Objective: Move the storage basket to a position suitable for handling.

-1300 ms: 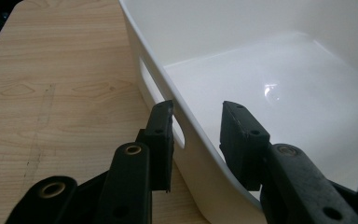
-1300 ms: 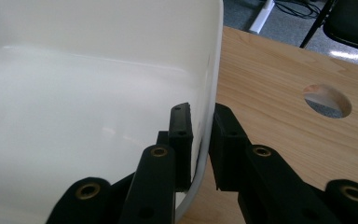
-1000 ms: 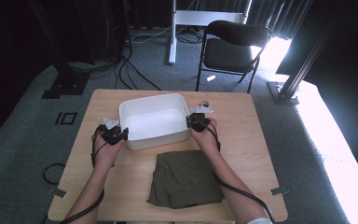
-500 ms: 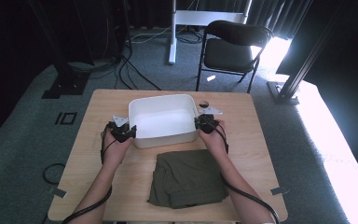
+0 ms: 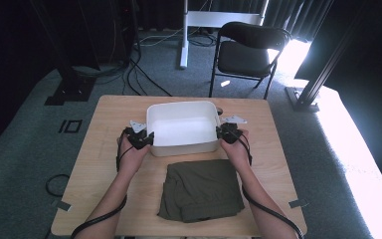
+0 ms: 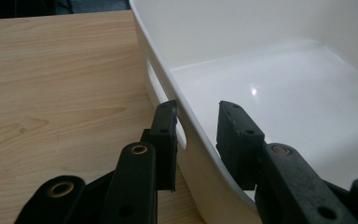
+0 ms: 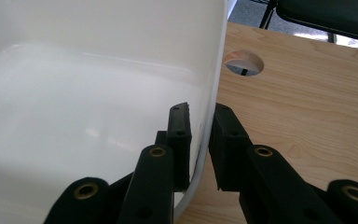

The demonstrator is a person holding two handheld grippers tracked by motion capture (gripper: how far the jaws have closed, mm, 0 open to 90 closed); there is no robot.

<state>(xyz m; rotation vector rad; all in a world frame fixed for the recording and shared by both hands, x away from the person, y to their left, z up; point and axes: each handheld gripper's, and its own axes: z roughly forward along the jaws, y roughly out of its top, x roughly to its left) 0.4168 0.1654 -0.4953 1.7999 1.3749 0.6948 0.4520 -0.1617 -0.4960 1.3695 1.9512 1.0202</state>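
Note:
A white plastic bin (image 5: pixel 183 112) stands on the wooden table (image 5: pixel 104 164), with a gripper at each end. My left gripper (image 5: pixel 140 140) straddles the bin's left rim (image 6: pixel 168 79). Its outer finger (image 6: pixel 164 135) lies against the wall by a handle slot, and its inner finger (image 6: pixel 237 135) stands off the inside face, so it is open. My right gripper (image 5: pixel 227 132) is shut on the bin's right rim (image 7: pixel 216 70), one finger (image 7: pixel 179 140) inside and the other outside, both tight to the wall. A folded dark olive cloth (image 5: pixel 200 190) lies just in front of the bin, between my forearms.
A round hole (image 7: pixel 244 62) is cut in the tabletop to the right of the bin. A black folding chair (image 5: pixel 246 50) stands beyond the far edge. Cables run across the grey carpet at the back left.
The bin and both grippers have shifted to the right along the table. The cloth has stayed where it was.

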